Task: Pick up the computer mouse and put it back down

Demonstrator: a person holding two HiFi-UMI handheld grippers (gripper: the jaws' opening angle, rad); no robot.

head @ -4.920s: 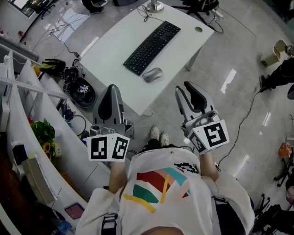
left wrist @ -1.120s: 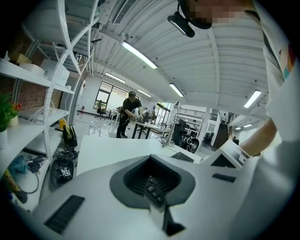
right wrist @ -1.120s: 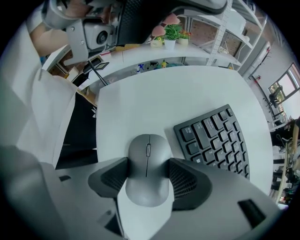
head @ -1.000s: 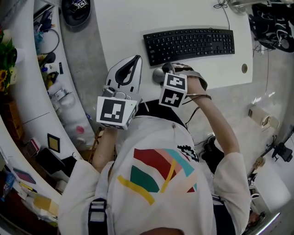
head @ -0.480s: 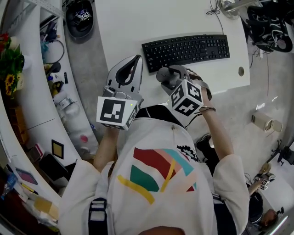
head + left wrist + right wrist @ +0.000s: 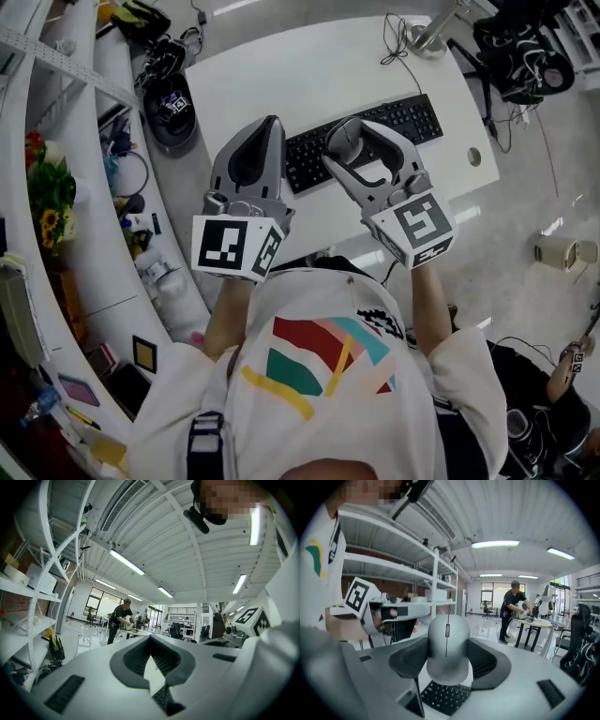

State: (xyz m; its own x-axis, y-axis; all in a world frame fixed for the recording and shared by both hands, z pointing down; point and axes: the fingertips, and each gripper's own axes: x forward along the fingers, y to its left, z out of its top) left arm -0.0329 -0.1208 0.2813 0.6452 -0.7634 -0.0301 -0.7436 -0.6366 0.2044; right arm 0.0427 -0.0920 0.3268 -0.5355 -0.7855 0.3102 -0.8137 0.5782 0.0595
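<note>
The grey computer mouse [image 6: 344, 138] is up off the white desk [image 6: 272, 70], pinched between the pads of my right gripper [image 6: 349, 141]. In the right gripper view the mouse [image 6: 447, 646] fills the gap between the jaws, scroll wheel facing the camera, and the right gripper [image 6: 447, 656] is shut on it. My left gripper [image 6: 266, 127] hovers beside it on the left, over the desk's front edge, jaws together and empty; its tips [image 6: 152, 663] meet in the left gripper view. The black keyboard [image 6: 398, 119] lies under both grippers.
A cable runs from the keyboard towards a desk leg [image 6: 433, 30] at the back. Curved white shelving [image 6: 66, 150] with flowers and clutter stands left. A black round device [image 6: 174, 106] sits on the floor beside the desk. A person [image 6: 512, 606] stands at a far table.
Both grippers have risen. The right one has lifted the mouse off the desk beside the keyboard and rolled round, now pointing forward above the keyboard. The left stays shut.
</note>
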